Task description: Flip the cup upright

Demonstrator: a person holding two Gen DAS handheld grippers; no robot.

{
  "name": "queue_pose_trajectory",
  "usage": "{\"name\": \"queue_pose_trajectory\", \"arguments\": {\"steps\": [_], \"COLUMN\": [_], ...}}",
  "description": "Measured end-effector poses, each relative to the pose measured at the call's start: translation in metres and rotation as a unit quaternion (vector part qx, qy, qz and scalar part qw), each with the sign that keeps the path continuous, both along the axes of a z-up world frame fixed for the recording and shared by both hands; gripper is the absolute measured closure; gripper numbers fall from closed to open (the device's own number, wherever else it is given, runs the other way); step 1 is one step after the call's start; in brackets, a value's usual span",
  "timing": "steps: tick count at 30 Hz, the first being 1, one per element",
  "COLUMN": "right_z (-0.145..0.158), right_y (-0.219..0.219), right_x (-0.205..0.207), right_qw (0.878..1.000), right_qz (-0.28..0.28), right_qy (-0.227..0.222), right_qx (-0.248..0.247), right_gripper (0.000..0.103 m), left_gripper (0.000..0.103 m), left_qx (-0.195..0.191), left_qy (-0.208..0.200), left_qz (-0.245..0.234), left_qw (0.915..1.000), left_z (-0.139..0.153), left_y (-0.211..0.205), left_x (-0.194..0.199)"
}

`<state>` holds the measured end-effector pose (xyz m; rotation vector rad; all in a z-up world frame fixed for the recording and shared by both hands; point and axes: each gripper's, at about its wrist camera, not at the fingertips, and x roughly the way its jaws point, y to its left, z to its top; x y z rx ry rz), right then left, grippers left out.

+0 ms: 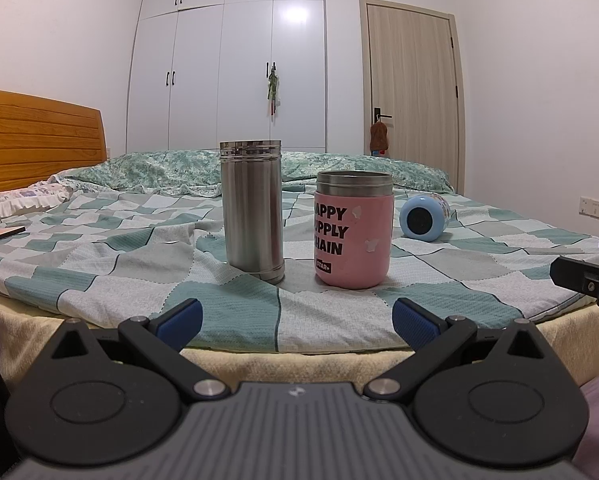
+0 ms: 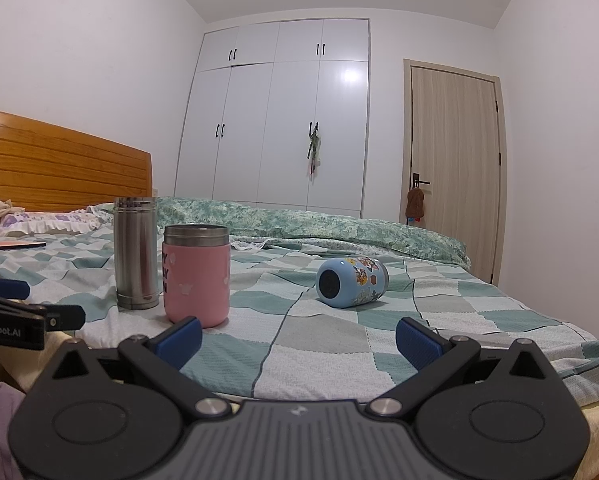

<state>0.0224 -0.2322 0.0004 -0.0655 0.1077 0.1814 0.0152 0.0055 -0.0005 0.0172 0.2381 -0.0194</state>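
Note:
A light blue cartoon-printed cup [image 2: 351,282] lies on its side on the checkered bedspread [image 2: 319,344], its base facing me; it also shows at the right in the left wrist view [image 1: 425,216]. My right gripper [image 2: 297,342] is open and empty, near the bed's front edge, short of the cup. My left gripper [image 1: 297,320] is open and empty at the bed's front edge, facing a steel flask [image 1: 252,210] and a pink cup [image 1: 353,230], both upright.
The steel flask [image 2: 135,252] and pink cup [image 2: 197,274] stand left of the lying cup. A green quilt [image 2: 319,224] lies behind. A wooden headboard [image 2: 59,164], a white wardrobe [image 2: 283,120] and a door [image 2: 453,160] are beyond. The left gripper [image 2: 19,312] shows at the left edge.

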Motion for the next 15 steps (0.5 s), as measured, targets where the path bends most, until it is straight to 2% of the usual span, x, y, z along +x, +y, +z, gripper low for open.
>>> {"name": "queue_pose_trajectory", "arguments": {"steps": [15], "right_z": [0.0001], "right_y": [0.0001], "right_x": [0.0002], "right_qw": [1.000], "right_qz": [0.000], "right_qy": [0.000], "right_qx": [0.000], "right_gripper": [0.000], "left_gripper": [0.000], "left_qx": [0.002], "left_qy": [0.000], "left_qz": [0.000], "left_qw": [1.0000], "left_z": [0.0005], "left_y": [-0.0013], "left_x": [-0.0006]}}
